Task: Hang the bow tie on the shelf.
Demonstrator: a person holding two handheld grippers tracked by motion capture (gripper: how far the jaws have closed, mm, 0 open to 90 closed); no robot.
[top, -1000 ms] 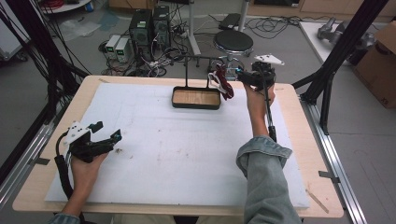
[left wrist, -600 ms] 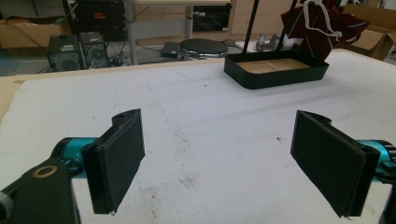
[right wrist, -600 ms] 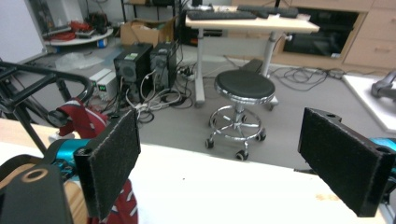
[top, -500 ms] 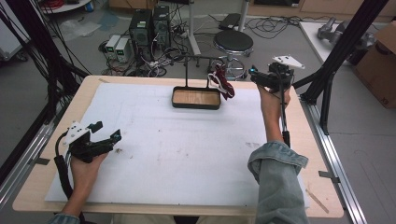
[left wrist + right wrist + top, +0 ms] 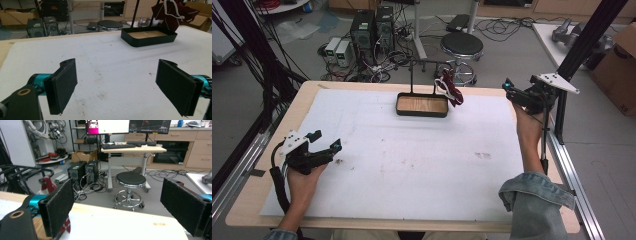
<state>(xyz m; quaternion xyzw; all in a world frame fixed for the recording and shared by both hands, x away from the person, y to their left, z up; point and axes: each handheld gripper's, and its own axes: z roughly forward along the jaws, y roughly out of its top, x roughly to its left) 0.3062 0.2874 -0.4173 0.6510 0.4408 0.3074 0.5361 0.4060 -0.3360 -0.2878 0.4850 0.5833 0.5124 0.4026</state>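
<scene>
One black tray (image 5: pixel 422 106), red pouch (image 5: pixel 451 88) hanging beside; stool (image 5: pixel 461 47) beyond.

No text, label, brand, number or sign can be read in any of the views. The two lit monitor screens (image 5: pixel 128 125) on the wooden desk behind the round black stool (image 5: pixel 130 180) show only bright patches, too small and blurred to make out.

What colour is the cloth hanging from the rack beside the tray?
Dark red cloth with a white cord, clearest in the left gripper view.
</scene>
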